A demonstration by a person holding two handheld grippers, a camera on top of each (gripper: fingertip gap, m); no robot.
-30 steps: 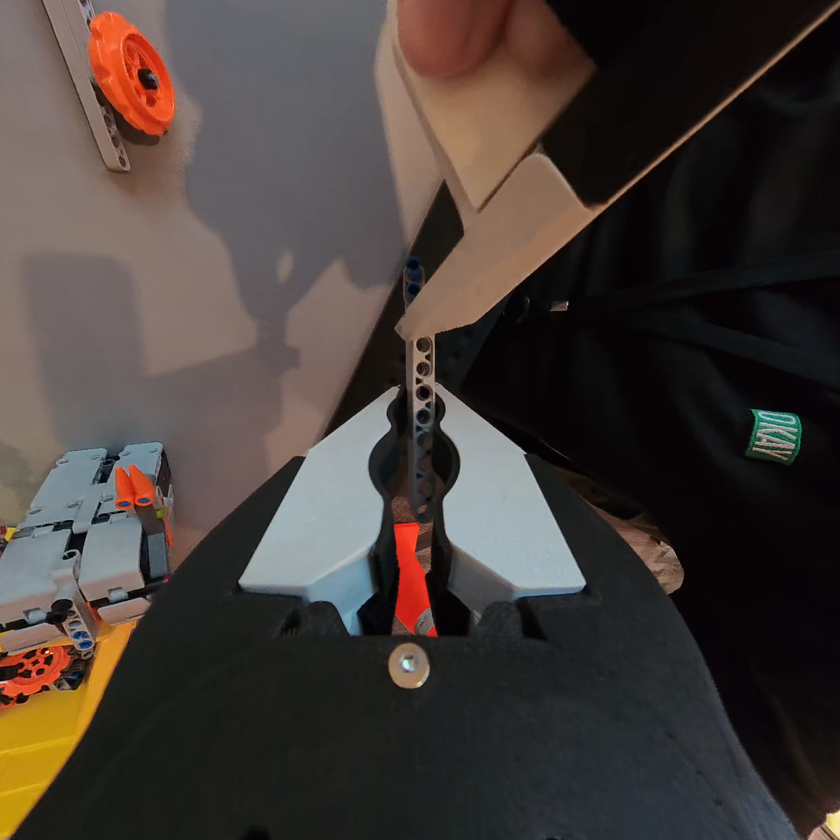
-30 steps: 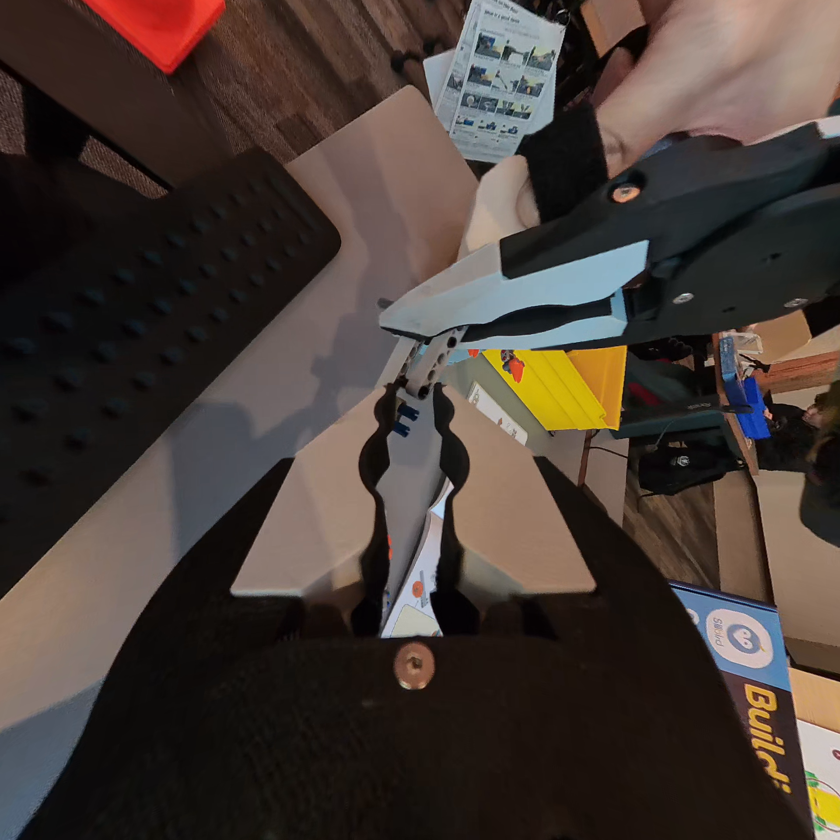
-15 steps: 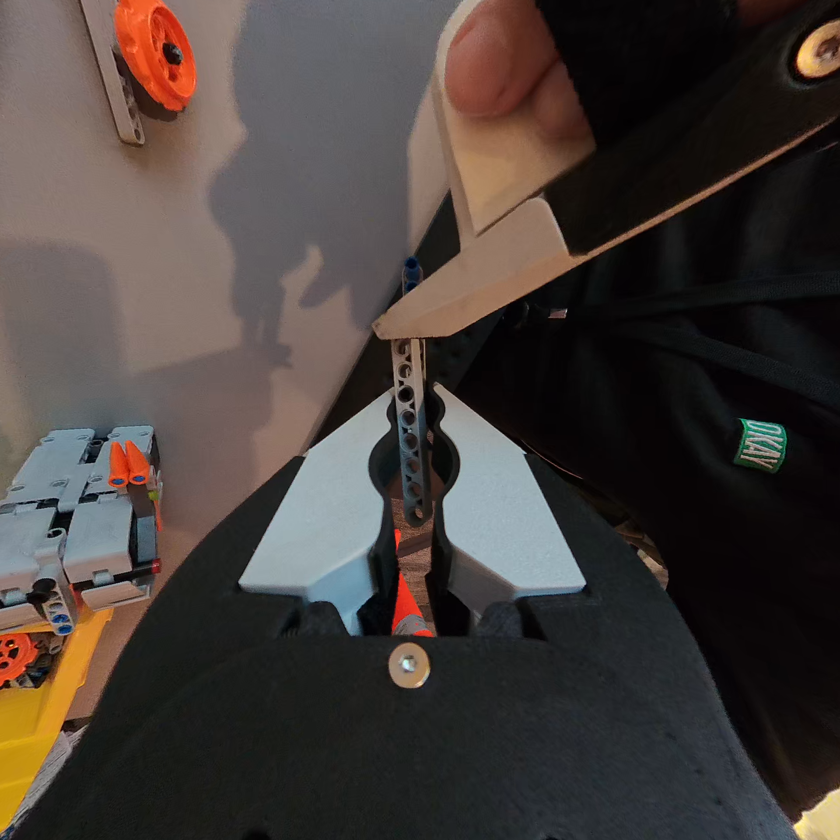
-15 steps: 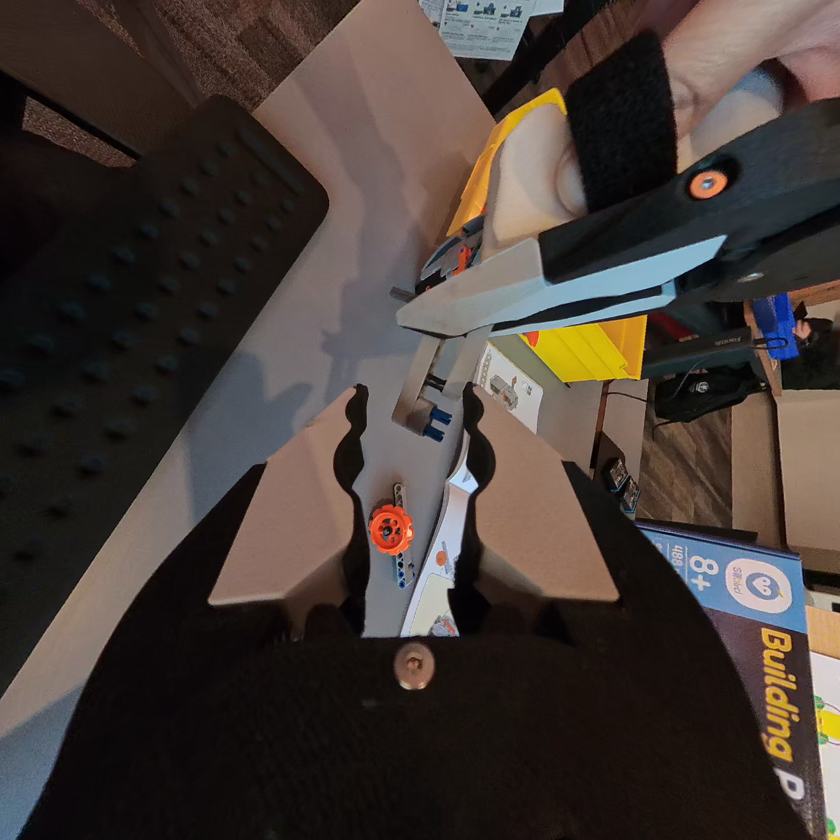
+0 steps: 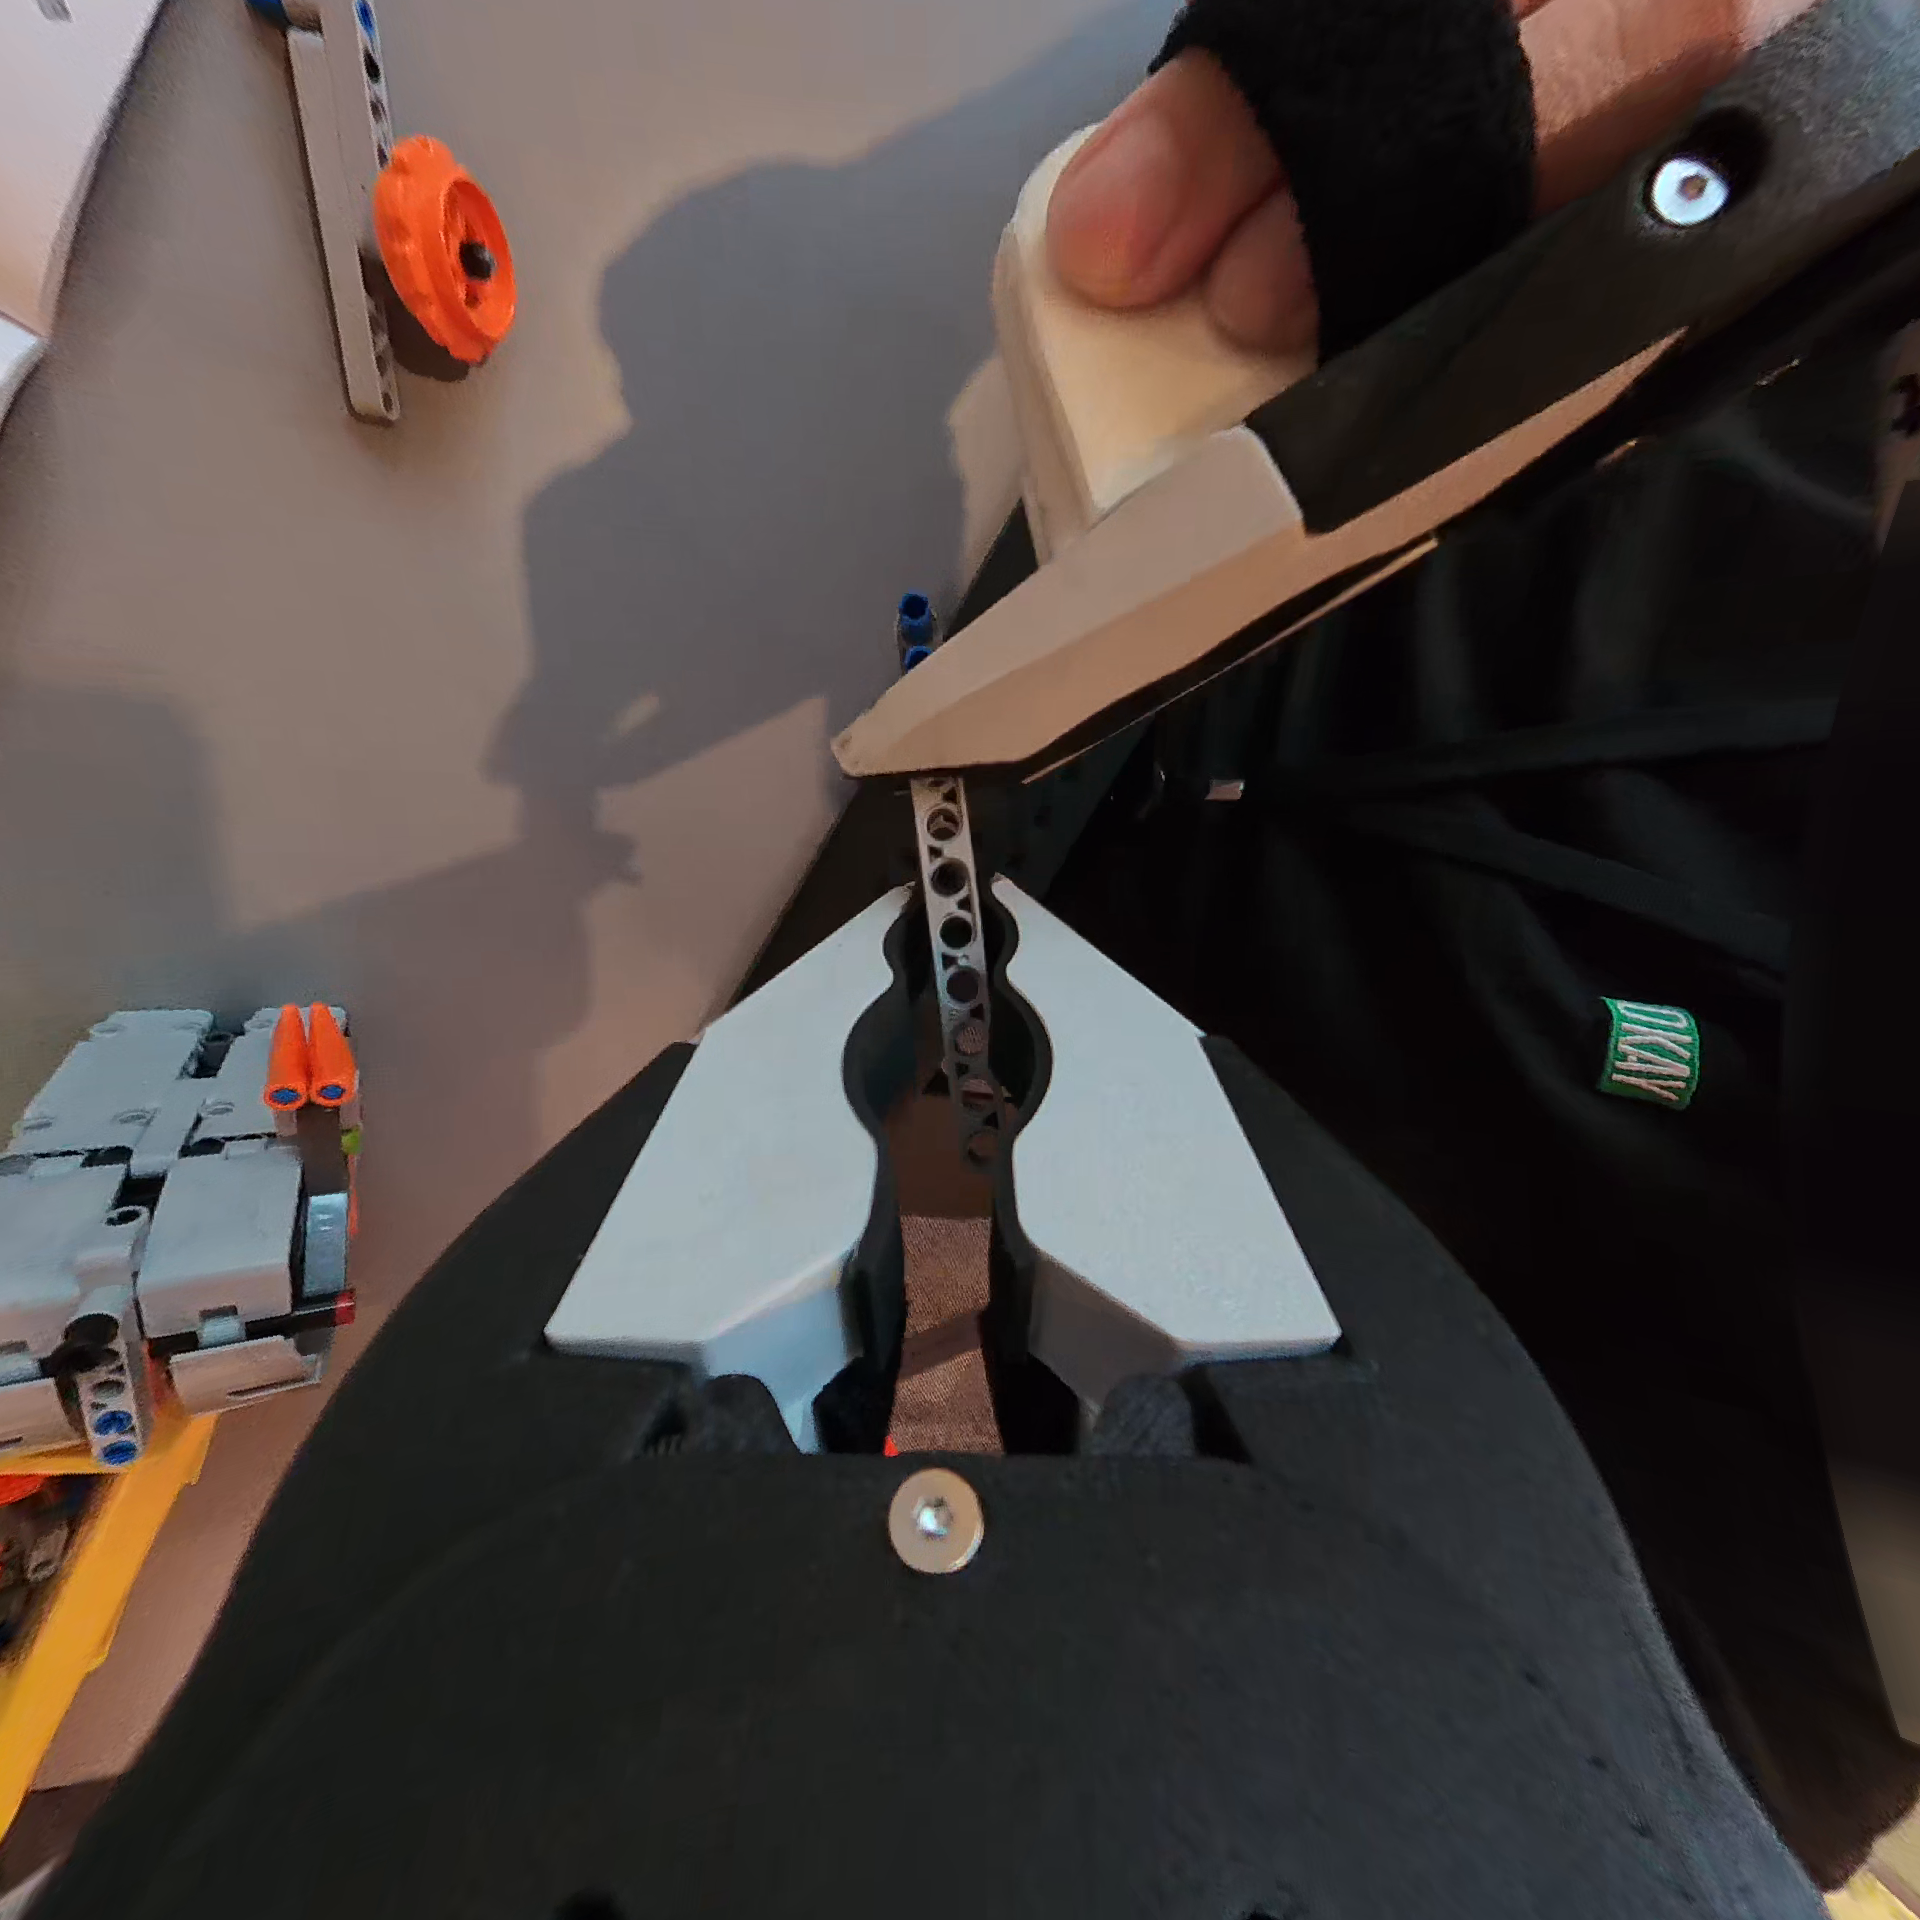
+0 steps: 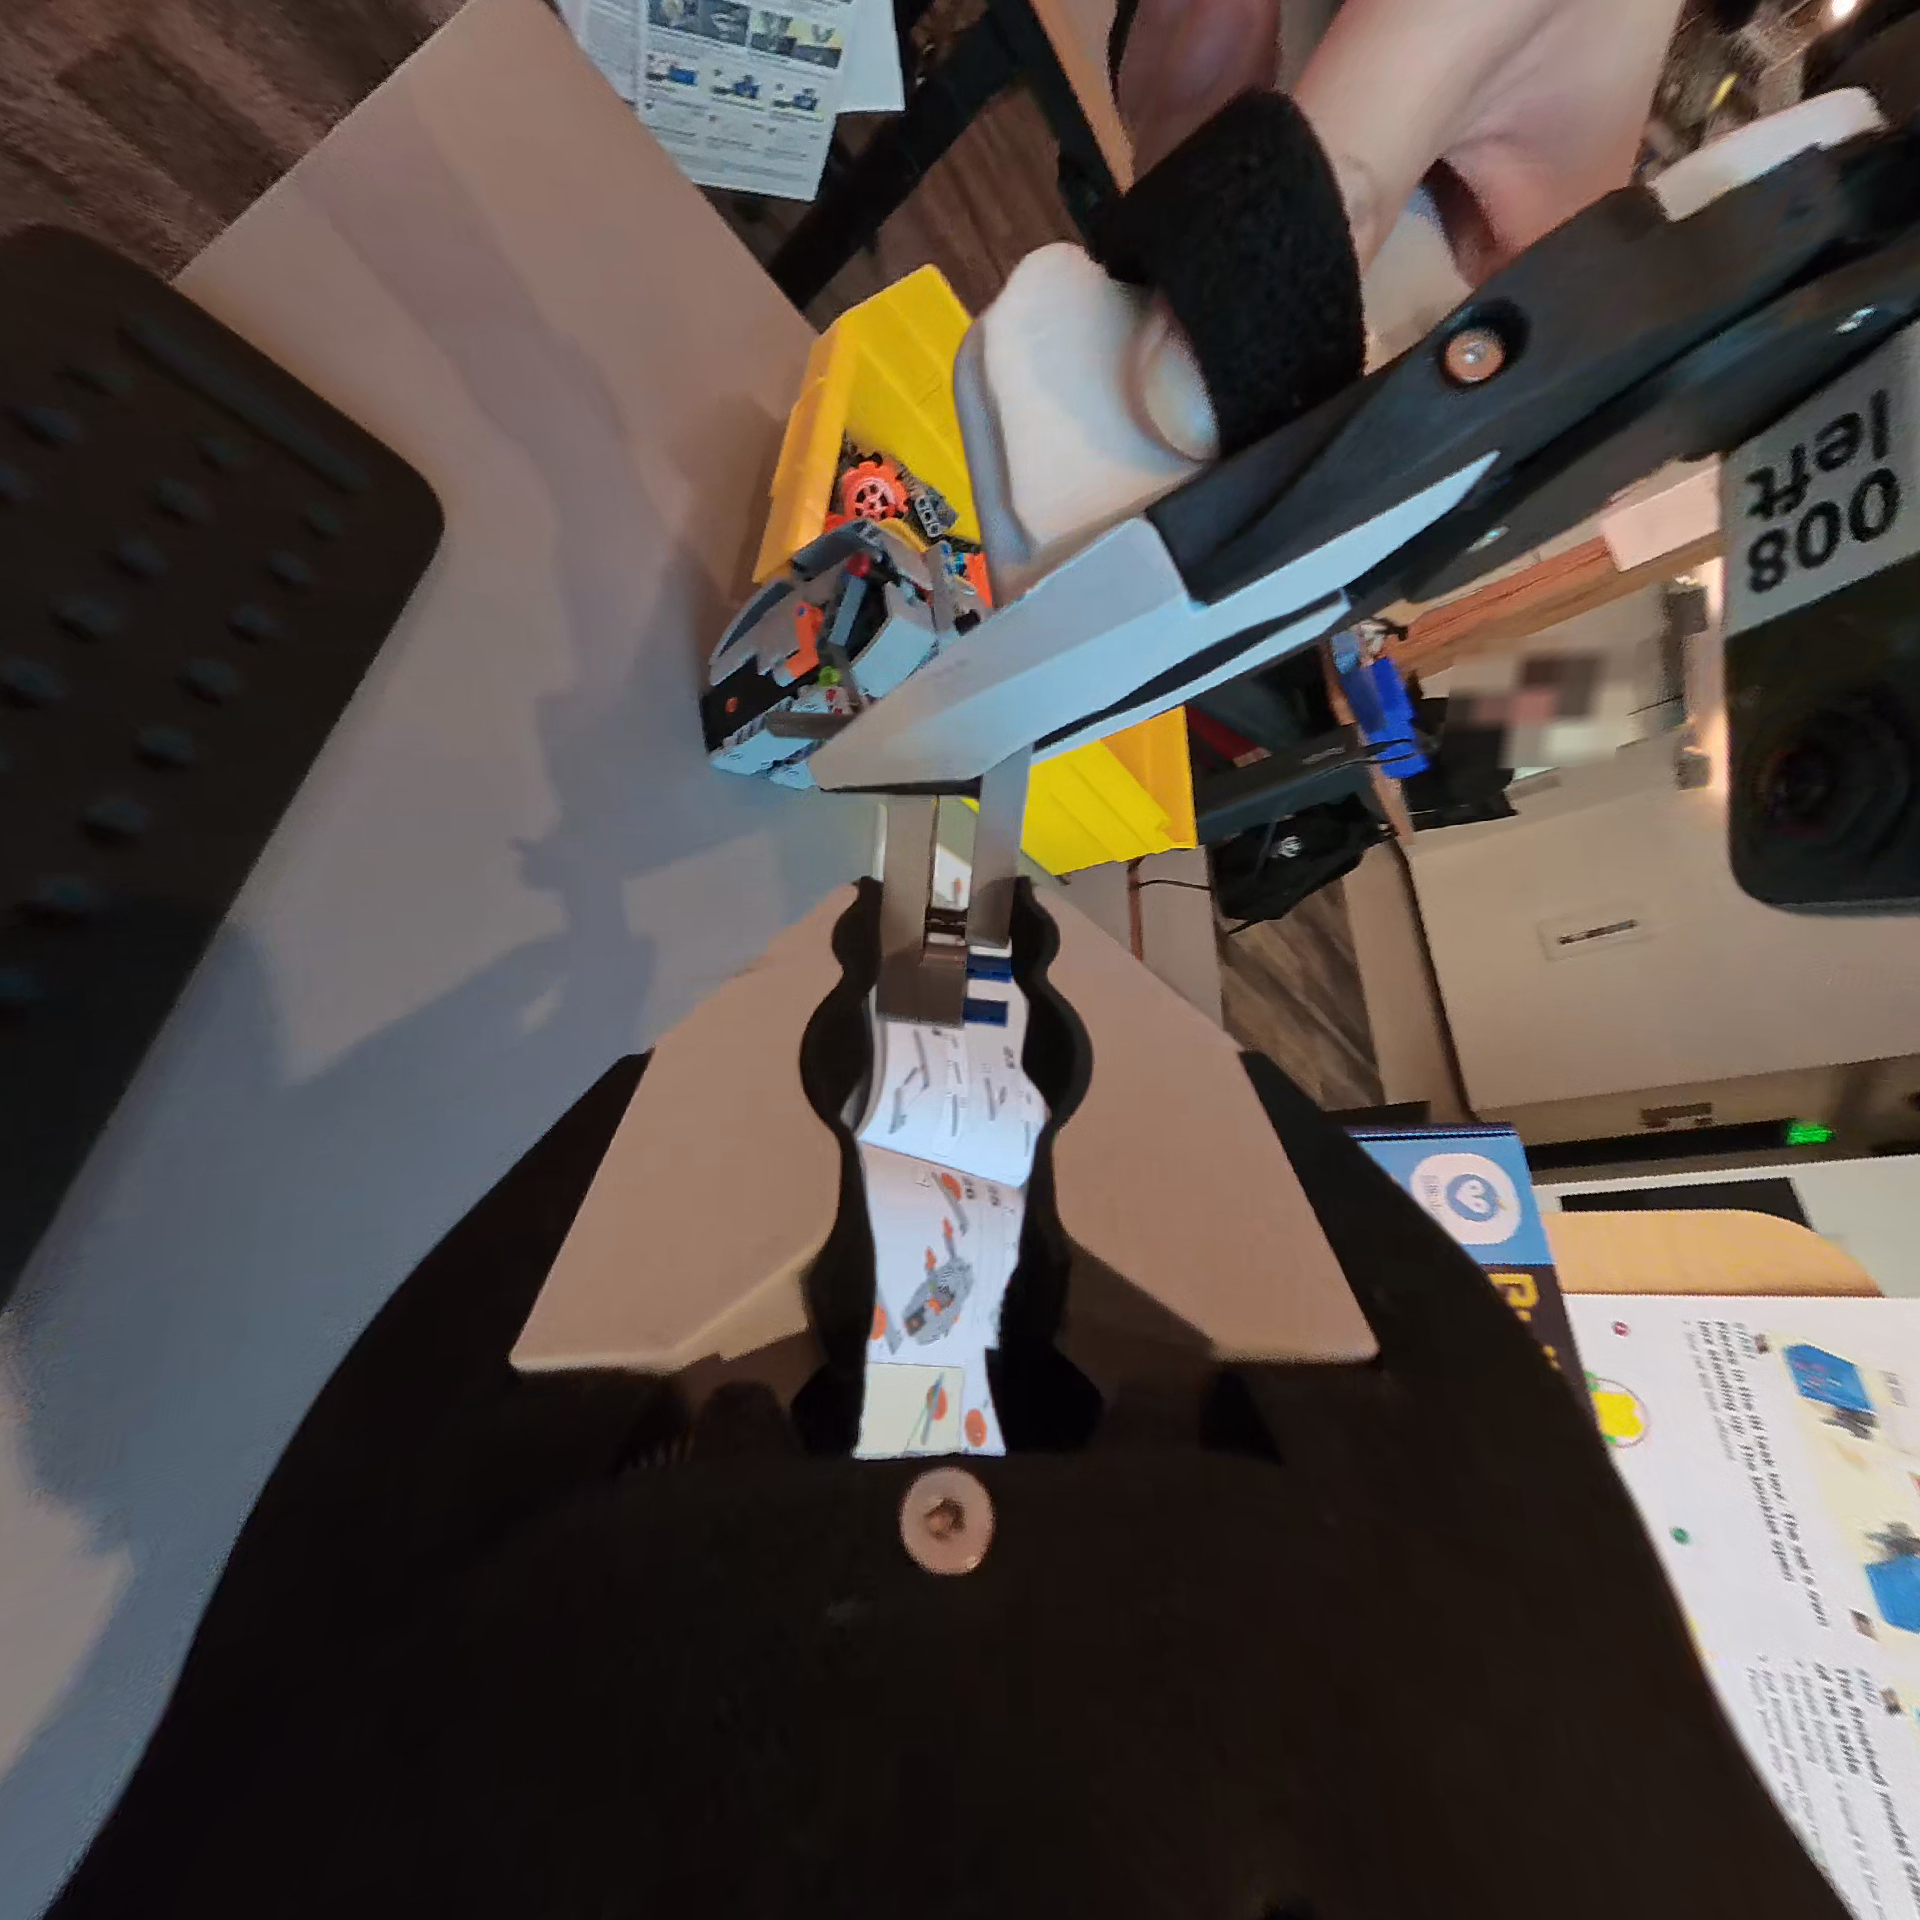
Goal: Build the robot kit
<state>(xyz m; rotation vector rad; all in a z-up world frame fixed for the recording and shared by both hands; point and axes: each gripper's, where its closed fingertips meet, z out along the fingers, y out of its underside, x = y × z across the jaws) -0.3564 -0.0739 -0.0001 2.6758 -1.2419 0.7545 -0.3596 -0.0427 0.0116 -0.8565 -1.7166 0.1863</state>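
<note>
My left gripper [image 5: 951, 914] is shut on a grey perforated beam [image 5: 958, 966] and holds it in the air past the table edge. In the right wrist view it comes in from the upper right [image 6: 831, 774], and two parallel grey beams [image 6: 914, 935] joined by blue pins [image 6: 987, 987] hang out of it. My right gripper [image 6: 943, 914] has its fingers closed against both sides of the pair's pinned end. In the left wrist view it reaches in from the upper right [image 5: 862, 743] over the beam's far end, with blue pin heads [image 5: 914, 623] showing above it.
On the table [image 5: 520, 831] lie an orange wheel on a grey beam [image 5: 442, 249] and a grey block model [image 5: 177, 1174] beside a yellow bin [image 6: 883, 395]. An instruction booklet [image 6: 945, 1195], a blue box [image 6: 1455, 1195] and a black chair seat [image 6: 156, 623] are near. Left and right tips are no more than a few centimetres apart. The grey block model [image 5: 177, 1174] is about equally far from each gripper, around 20 cm.
My right gripper opened wide half a second ago and has closed again on the pinned end. The left gripper kept hold of the beam. Both views shifted over the table.
</note>
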